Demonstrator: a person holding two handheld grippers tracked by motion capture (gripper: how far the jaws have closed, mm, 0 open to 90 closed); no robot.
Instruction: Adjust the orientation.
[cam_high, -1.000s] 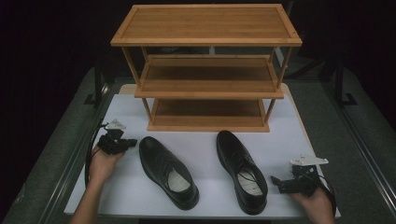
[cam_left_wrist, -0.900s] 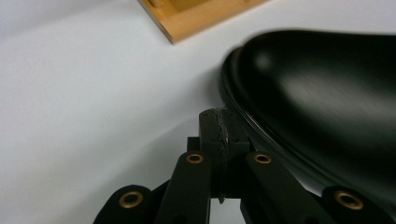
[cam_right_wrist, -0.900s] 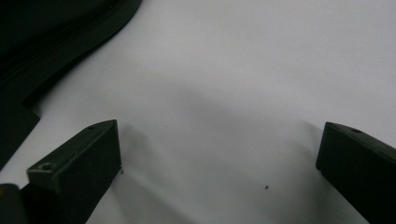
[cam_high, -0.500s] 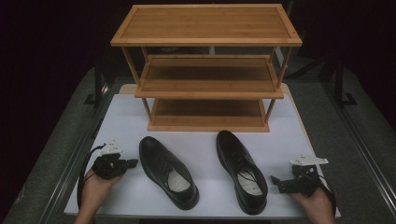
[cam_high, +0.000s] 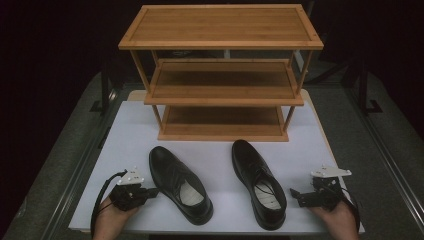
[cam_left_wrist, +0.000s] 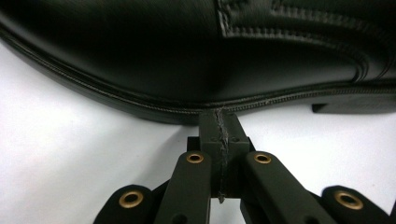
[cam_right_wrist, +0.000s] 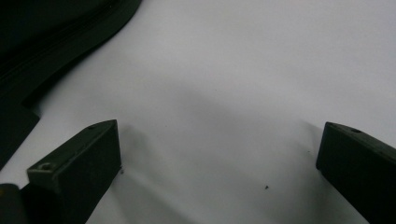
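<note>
While held low at the near edge of the white table (cam_high: 125, 130), left gripper (cam_high: 150, 192) with jaws pressed tight together, nothing between them, tip just beside the sole of the left black shoe (cam_high: 181, 183). Same closed tip (cam_left_wrist: 219, 122) right up at that shoe's side (cam_left_wrist: 187, 56) in the left gripper view, touching or not hard to tell. Right gripper (cam_high: 296, 195) on the other side, jaws wide apart, empty, near the right black shoe (cam_high: 259, 183) but not touching. Both shoes side by side on the table, toes toward the person. Farther back, behind the shoes, wooden shoe rack (cam_high: 222, 75) with three shelves.
</note>
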